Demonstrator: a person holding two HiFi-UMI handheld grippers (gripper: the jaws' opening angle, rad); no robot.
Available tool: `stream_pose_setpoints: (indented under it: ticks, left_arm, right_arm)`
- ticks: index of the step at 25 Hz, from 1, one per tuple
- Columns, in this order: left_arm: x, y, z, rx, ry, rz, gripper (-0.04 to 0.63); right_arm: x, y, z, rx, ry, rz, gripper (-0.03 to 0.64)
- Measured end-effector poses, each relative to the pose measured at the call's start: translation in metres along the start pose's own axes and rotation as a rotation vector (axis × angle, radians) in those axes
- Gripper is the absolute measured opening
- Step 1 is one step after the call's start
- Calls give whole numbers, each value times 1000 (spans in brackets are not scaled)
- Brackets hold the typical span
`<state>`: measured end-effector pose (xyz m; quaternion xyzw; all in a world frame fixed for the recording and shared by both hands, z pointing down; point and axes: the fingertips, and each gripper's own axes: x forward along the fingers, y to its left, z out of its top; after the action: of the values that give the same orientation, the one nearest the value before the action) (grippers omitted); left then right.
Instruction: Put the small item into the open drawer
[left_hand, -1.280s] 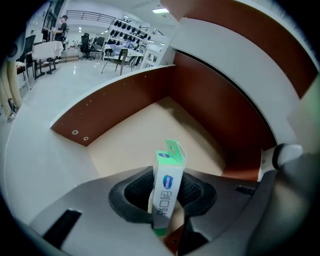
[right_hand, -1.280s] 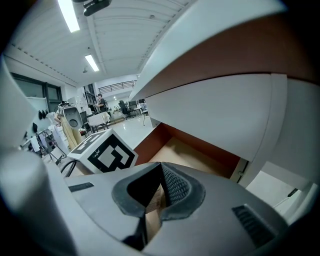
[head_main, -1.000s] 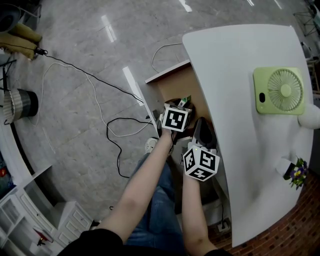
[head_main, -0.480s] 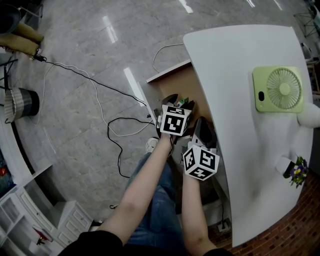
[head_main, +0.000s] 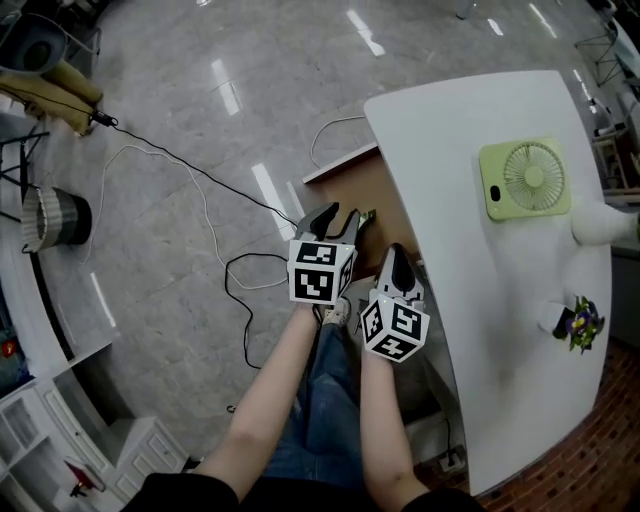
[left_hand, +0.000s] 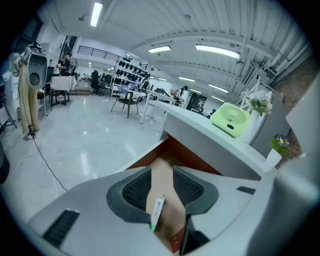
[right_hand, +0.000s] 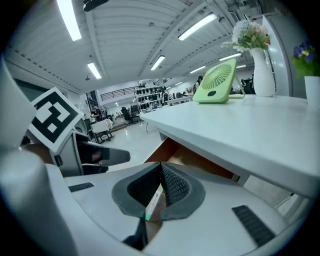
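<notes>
drop looks done: the small item (left_hand: 157, 212), a slim white packet with a green end, lies flat on the smooth brown floor of the open drawer (left_hand: 191, 153), low centre of the left gripper view. the left gripper (left_hand: 162, 182) hovers above it empty, its ribbed dark jaws apart and closing. the right gripper (right_hand: 161, 187) is pinched together, empty. next move, likely: lift both clear.

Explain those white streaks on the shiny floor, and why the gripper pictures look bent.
Head view: overhead lighting glares off the glossy grey floor. Left and right gripper views: wide-angle lenses bow the long white ceiling lights and darken the corners.
</notes>
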<state>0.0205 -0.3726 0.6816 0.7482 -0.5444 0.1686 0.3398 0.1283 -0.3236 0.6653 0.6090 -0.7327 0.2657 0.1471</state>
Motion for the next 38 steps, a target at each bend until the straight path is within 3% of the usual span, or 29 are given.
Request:
stream_pose_setpoints:
  ticks: [6,10,21,29,38]
  left_arm:
    - [-72,-4,53,70,-123,23,44]
    - [-128,-19,99,132,-233,9,30]
    - [-244,-87,203,282,-438,-63,21]
    - [-297,-121,241,360,-573,-109,21]
    - [-302,-125,244,395,-586,-137,21]
  right_arm:
    - [-37,21,49,-12,-60,28,1]
    - [-70,33,103,-42,-136,44,2]
    - [-164,60,238,-161,-364,116,1]
    - [-224,75,293,-223,-536,154,0]
    - [-235,81,304,-276,-579,124,-2]
